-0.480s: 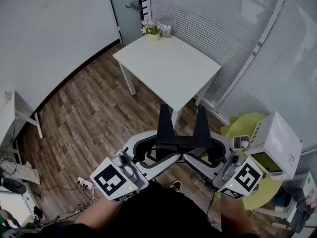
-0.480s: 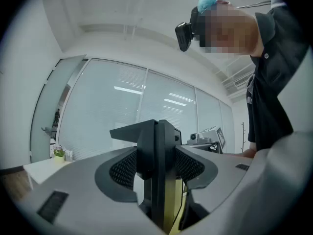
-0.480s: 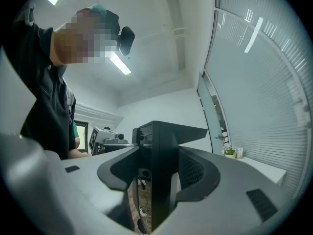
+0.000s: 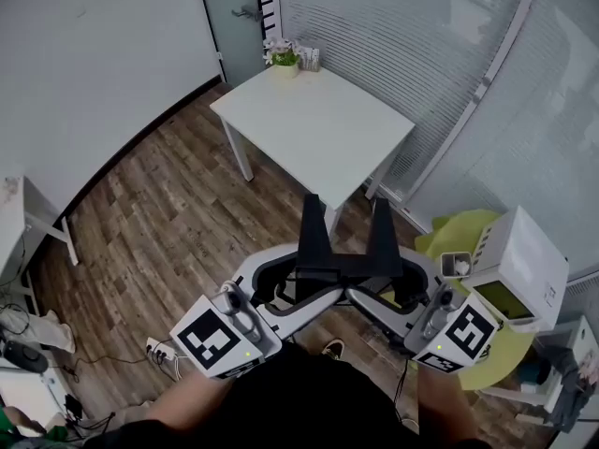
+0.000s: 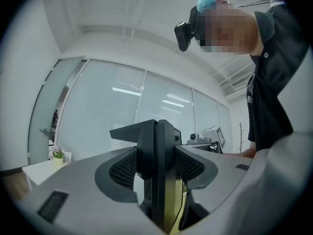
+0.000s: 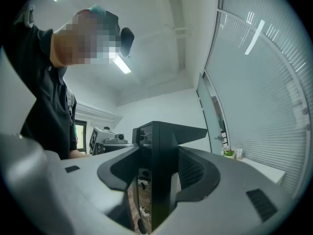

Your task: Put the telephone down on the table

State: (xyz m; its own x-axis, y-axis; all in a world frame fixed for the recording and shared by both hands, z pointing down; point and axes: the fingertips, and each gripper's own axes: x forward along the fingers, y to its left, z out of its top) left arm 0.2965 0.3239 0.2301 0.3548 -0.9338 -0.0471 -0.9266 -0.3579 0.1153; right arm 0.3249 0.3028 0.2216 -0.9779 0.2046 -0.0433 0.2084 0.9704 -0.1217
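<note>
Telephone (image 4: 342, 267) is clamped crosswise between left gripper (image 4: 304, 279) and right gripper (image 4: 374, 281), one end in each; table (image 4: 318, 129) is seen well ahead, equally reachable.

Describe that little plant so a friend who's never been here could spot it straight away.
Find the white square table by the slatted blinds. On its far corner stand two small things side by side. The potted plant is the left one: green leaves in a pale pot, while its neighbour is a greyish box.
</note>
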